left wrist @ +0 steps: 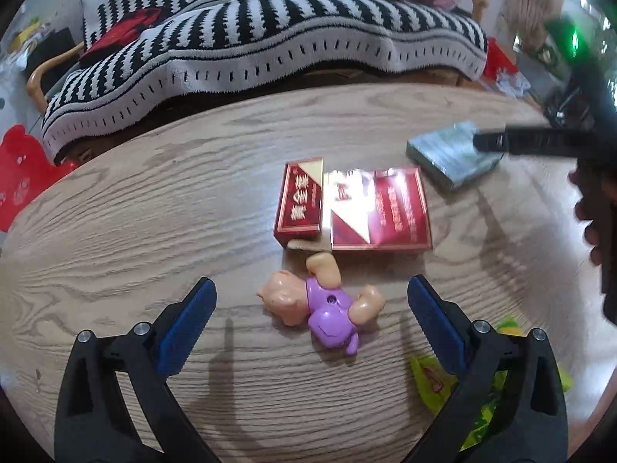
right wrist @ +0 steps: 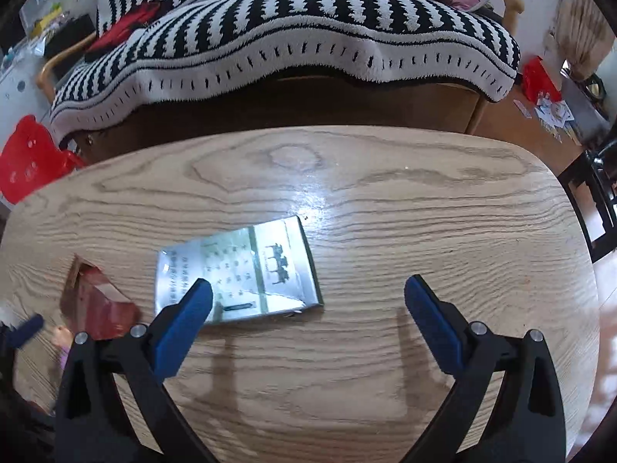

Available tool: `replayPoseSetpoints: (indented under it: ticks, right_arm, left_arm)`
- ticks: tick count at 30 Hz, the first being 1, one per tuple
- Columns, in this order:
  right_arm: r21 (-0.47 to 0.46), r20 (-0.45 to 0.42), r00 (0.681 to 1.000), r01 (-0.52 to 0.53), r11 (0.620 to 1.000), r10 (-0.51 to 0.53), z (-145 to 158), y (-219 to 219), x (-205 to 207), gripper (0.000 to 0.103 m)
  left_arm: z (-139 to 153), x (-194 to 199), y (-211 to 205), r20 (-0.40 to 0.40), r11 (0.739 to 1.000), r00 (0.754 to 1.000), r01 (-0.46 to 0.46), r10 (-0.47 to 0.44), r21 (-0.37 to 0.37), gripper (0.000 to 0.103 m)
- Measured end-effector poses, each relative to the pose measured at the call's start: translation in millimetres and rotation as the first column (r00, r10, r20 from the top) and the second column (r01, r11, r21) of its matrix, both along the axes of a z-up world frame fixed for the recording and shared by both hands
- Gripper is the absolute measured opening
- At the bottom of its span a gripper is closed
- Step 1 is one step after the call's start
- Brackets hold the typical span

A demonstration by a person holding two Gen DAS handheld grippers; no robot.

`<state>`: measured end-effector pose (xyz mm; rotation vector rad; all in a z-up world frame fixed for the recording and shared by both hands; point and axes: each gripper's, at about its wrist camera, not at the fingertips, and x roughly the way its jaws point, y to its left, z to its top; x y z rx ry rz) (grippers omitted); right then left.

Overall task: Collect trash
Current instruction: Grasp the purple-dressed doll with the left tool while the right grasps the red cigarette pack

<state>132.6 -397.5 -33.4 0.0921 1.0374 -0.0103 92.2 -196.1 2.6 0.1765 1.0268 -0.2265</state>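
Trash lay around the red cigarette box on the tabletop: a silver pack beyond it, a toy doll before it. Left gripper and right gripper gaped wide, empty.

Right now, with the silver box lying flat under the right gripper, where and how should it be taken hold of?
Grip the silver box across its two long side edges, coming down from above. It lies flat on the table, so only its thin edges offer opposing faces. The right gripper has its jaws open but sits off to the box's right, so it probably needs shifting left first.
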Motion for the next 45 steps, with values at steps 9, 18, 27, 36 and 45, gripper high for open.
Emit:
replayPoseSetpoints:
  ticks: [9,18,27,36,45]
  right_arm:
    - [0.025,0.022,0.995,-0.103,0.994,0.102,12,43,3,0.096]
    - [-0.063,-0.008,0.963,-0.27,0.961,0.27,15,95,-1,0.096]
    - [-0.061,-0.002,0.963,-0.27,0.961,0.27,19,90,-10,0.096]
    - [-0.116,0.016,0.923,-0.38,0.918,0.384,23,109,-27,0.096]
    - [-0.164,-0.005,0.849,-0.522,0.837,0.528,21,141,-39,0.096]
  left_arm:
    - [-11,13,45,-0.039,0.995,0.994,-0.104,0.104,0.002,0.096]
    - [-15,16,50,-0.05,0.995,0.994,-0.101,0.101,-0.005,0.096]
    - [-13,22,81,-0.061,0.986,0.984,-0.168,0.168,0.006,0.096]
    - [5,25,87,-0.028,0.982,0.982,-0.189,0.189,-0.017,0.096]
    - [-8,33,103,-0.083,0.98,0.977,-0.197,0.196,0.003,0.097]
